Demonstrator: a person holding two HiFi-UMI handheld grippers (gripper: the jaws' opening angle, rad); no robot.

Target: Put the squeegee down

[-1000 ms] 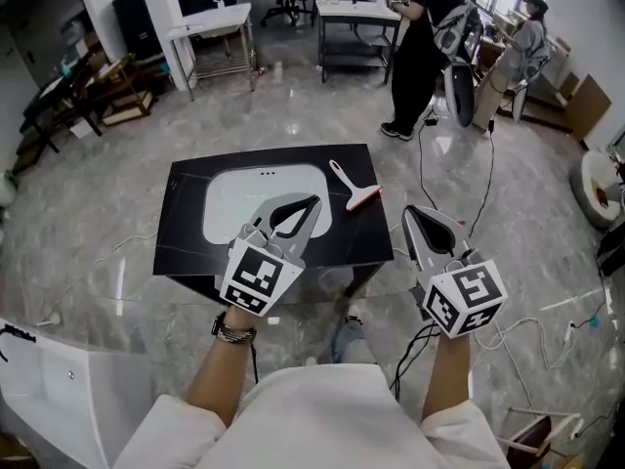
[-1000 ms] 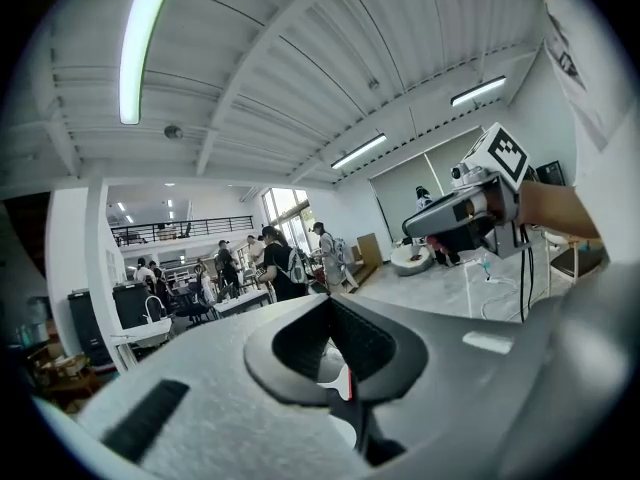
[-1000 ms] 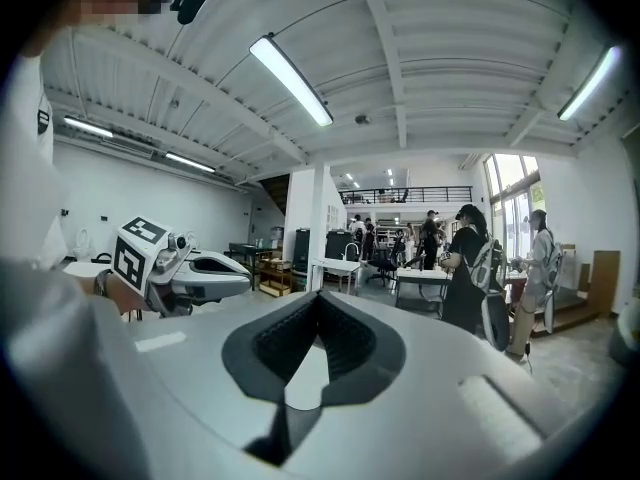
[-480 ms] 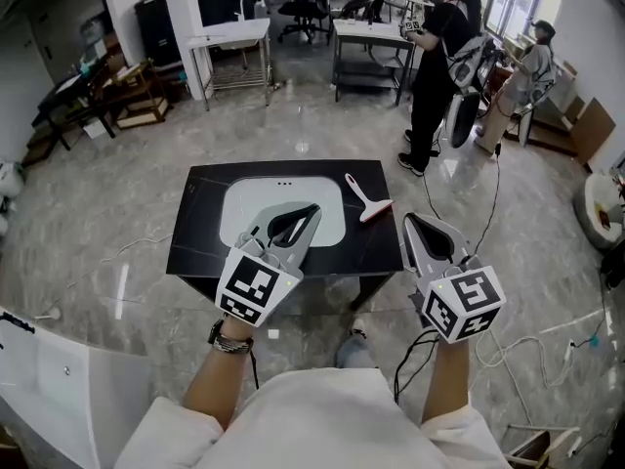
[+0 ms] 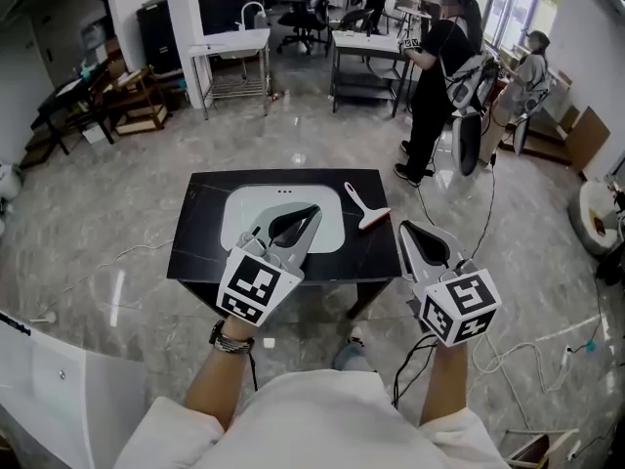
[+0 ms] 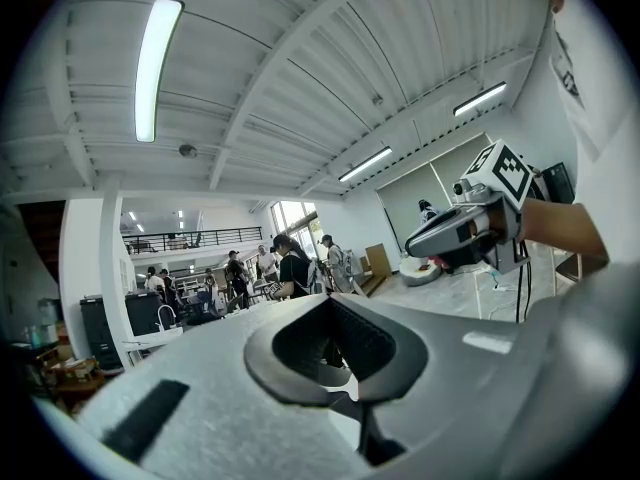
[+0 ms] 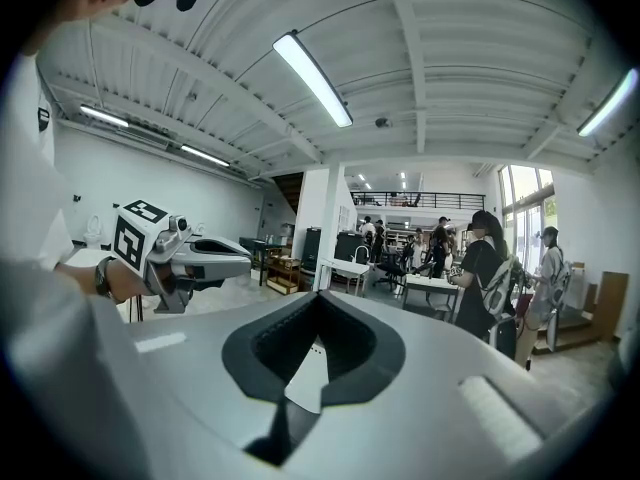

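Observation:
The squeegee (image 5: 365,206), with a red handle and a white blade, lies flat on the right part of the black table (image 5: 193,254), beside the white sink basin (image 5: 244,215) set into the top. Neither gripper touches it. My left gripper (image 5: 311,210) hangs shut and empty over the basin's near right corner. Off the table's right front corner, my right gripper (image 5: 404,227) is also shut and empty, nearer me than the squeegee. Both point roughly level. The left gripper view shows its own shut jaws (image 6: 331,298) and the right gripper (image 6: 420,244). The right gripper view shows its own jaws (image 7: 318,296) and the left gripper (image 7: 244,259).
A person in black (image 5: 439,66) and another person (image 5: 527,62) stand at the back right near white tables (image 5: 366,42) and office chairs. Cables (image 5: 488,345) trail over the marble floor on the right. A white panel (image 5: 59,379) stands at the lower left.
Both grippers have risen a little and the view has tipped up, showing more of the room. The squeegee lies on the table as before. Both jaws stay shut.

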